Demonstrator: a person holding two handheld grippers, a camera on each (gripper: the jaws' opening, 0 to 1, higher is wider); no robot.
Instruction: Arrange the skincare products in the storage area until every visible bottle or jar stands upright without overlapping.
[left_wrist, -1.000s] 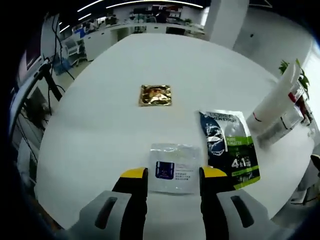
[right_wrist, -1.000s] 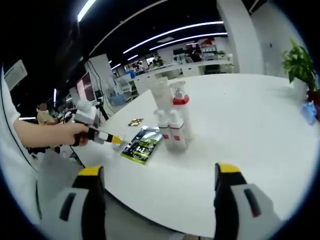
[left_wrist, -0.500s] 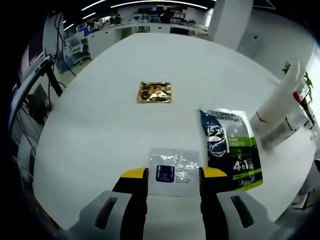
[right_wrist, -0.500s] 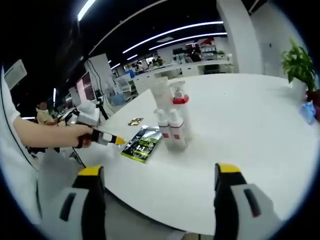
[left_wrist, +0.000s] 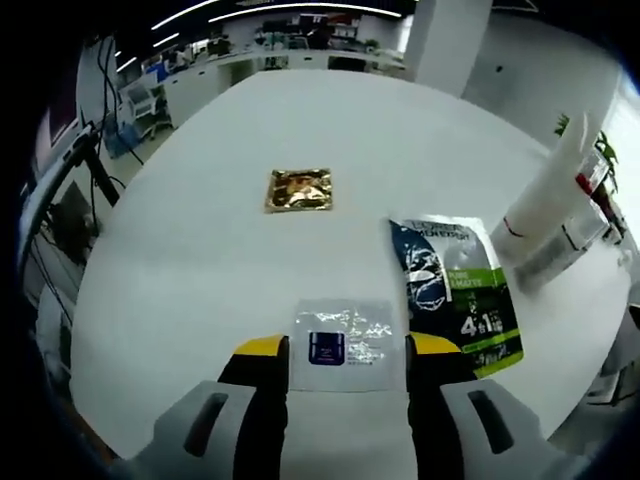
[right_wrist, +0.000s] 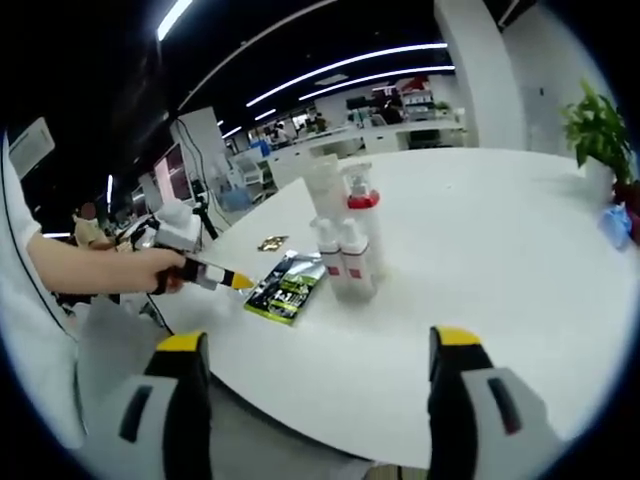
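In the left gripper view, the left gripper has its yellow-tipped jaws spread, with a clear sachet with a dark blue label lying flat on the white table between the tips; whether the tips touch its edges cannot be told. Just right of the right jaw lies a dark blue and green sachet, flat, its near corner close beside the clear one. Ahead of the jaws and a little left, well apart, a small gold sachet lies flat. Far right of the jaws a tall white tube leans beside a blurred cluster of bottles

In the right gripper view, the right gripper has its jaws spread wide over the near table edge, holding nothing. Ahead between them stands an upright group of white bottles with red bands, touching or nearly so, a red-collared pump bottle behind. Left of the group lies the dark sachet, and beyond it the gold one. Far left, a hand holds the left gripper low over the table
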